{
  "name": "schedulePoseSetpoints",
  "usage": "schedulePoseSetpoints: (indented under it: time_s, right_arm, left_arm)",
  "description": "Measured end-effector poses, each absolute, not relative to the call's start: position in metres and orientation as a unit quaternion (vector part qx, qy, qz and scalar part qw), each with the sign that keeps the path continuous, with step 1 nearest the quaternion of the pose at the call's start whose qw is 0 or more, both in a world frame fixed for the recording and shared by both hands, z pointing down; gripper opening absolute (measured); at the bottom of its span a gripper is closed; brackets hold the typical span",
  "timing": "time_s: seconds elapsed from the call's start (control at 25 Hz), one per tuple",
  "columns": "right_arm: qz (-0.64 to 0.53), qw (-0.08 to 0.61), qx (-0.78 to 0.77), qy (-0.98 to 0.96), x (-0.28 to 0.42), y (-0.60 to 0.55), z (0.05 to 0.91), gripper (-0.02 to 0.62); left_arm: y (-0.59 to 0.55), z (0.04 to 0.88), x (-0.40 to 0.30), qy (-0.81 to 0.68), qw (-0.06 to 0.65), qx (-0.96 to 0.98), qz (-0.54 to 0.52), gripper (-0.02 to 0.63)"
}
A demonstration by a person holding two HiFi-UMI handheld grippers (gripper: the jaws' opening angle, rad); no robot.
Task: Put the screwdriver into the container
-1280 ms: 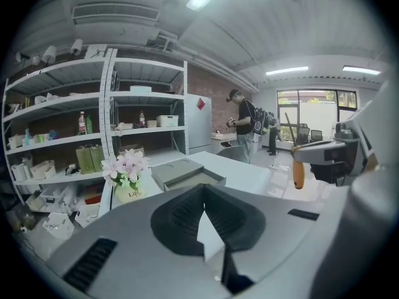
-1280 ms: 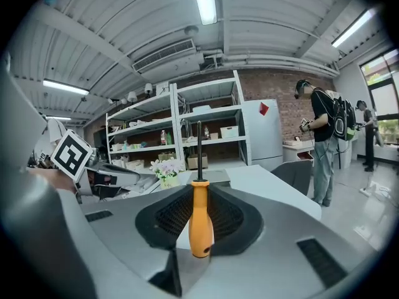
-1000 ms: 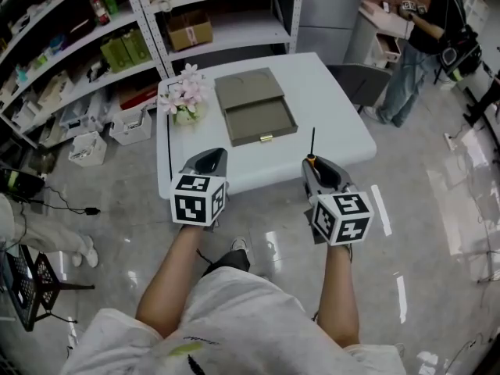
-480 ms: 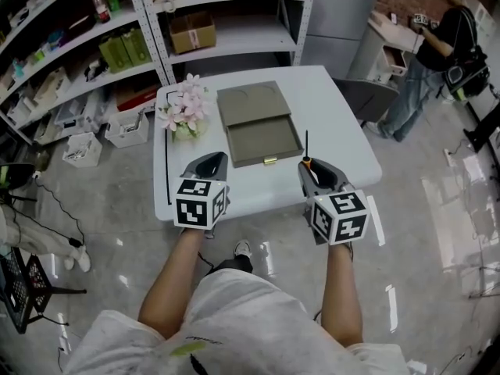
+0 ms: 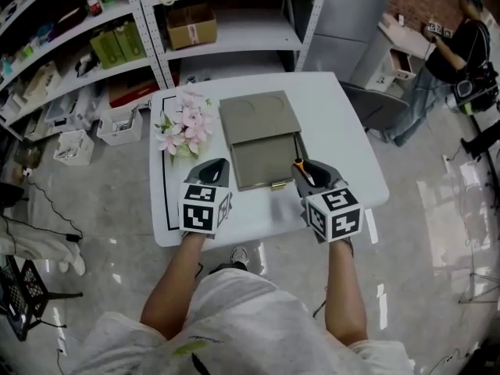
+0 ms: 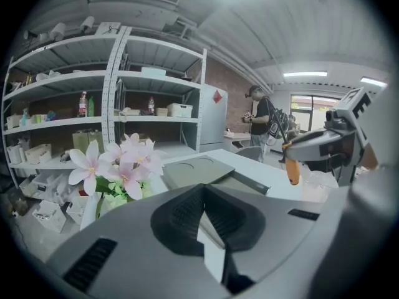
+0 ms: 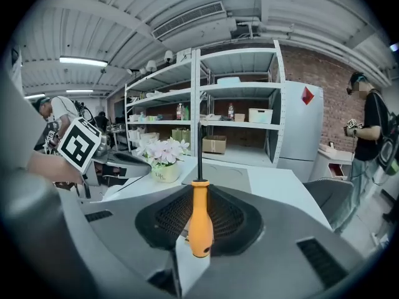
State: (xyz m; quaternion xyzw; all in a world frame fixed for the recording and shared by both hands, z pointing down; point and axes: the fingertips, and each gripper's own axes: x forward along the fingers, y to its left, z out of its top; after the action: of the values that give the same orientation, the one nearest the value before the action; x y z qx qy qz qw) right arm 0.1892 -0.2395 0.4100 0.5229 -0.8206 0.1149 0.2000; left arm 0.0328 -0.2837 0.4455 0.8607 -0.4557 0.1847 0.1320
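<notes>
- My right gripper: jaws part-closed and clamped on the orange-handled screwdriver with a thin black shaft; I see its handle pinched between the pads and its shaft pointing up and away
- Screwdriver location: in that grip above the table, just beside the front right corner of the container, not inside it
- My left gripper: pads drawn together, nothing between them, over the table's near edge
- Flat grey-brown container: its shallow drawer pulled out toward me
- White rectangular table: bears the container
- Pink flowers in a small pot: left of the container
</notes>
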Motion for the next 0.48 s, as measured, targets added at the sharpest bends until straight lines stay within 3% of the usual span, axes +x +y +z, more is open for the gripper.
schedulePoseSetpoints:
  time_s: [0.48]
  right_arm:
    - [0.134, 0.3, 0.474, -0.817, 0.173, -0.303, 0.457, 0.075]
  left_arm:
    - [-0.33, 0.493, 0.034, -0.431, 0.165, 0.862, 0.211, 0.003]
